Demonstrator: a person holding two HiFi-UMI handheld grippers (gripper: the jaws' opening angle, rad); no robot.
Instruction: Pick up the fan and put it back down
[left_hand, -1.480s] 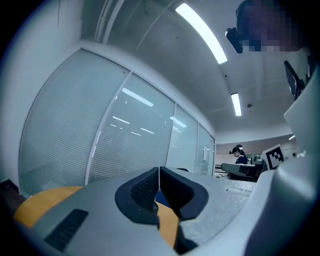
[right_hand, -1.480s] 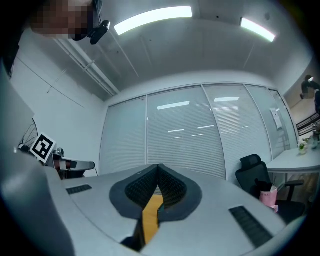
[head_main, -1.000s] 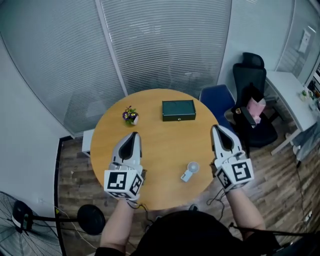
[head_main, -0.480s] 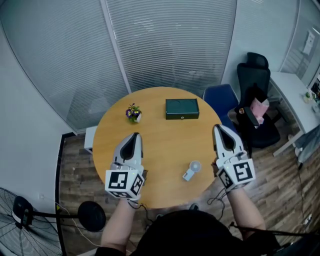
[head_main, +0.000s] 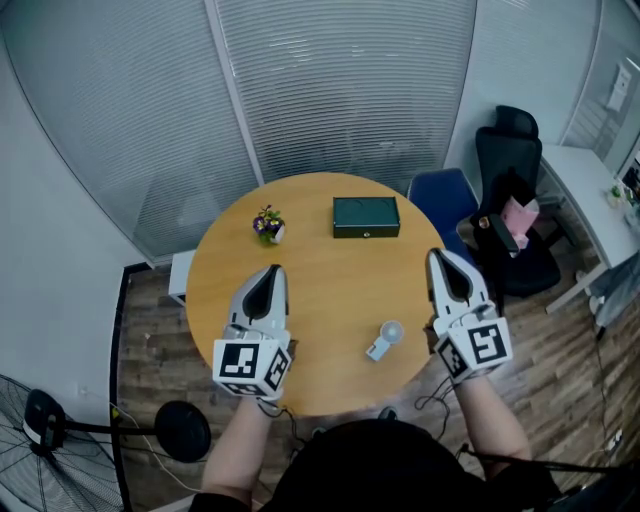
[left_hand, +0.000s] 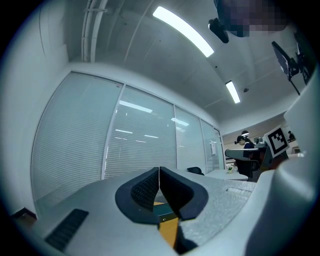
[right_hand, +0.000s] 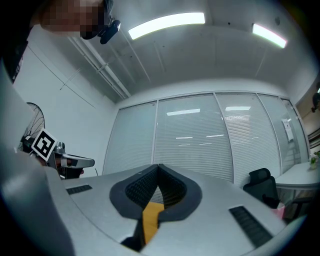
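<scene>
Round wooden table (head_main: 320, 280): lies under both pairs of jaws, its far edge well ahead of the tips. Glass wall with blinds (head_main: 340, 90): beyond the table, straight ahead of both pairs of jaws. Black chair (head_main: 510, 190): off the table, ahead of the right jaws and out to their right. Blue chair (head_main: 440, 198): at the table's edge, just ahead of the right jaws. Floor fan (head_main: 40, 430): on the floor, well behind the left jaws and out to their left. Left gripper (head_main: 272, 270): held over the near left part of the table, marker cube toward the person; jaws pressed together with nothing between the pads, as the left gripper view shows. Right gripper (head_main: 434, 257): held over the table's right edge, marker cube toward the person; jaws likewise pressed together on nothing, as the right gripper view shows. Green box (head_main: 366, 217): flat on the table, ahead of both pairs of jaws and between their lines, somewhat nearer the right pair. Potted plant (head_main: 267, 226): upright on the table, a short way ahead of the left jaws. Fan (head_main: 383, 340): small, white, lying flat on the table between the two grippers, behind both sets of tips, nearer the right gripper and to its left, touching neither.
</scene>
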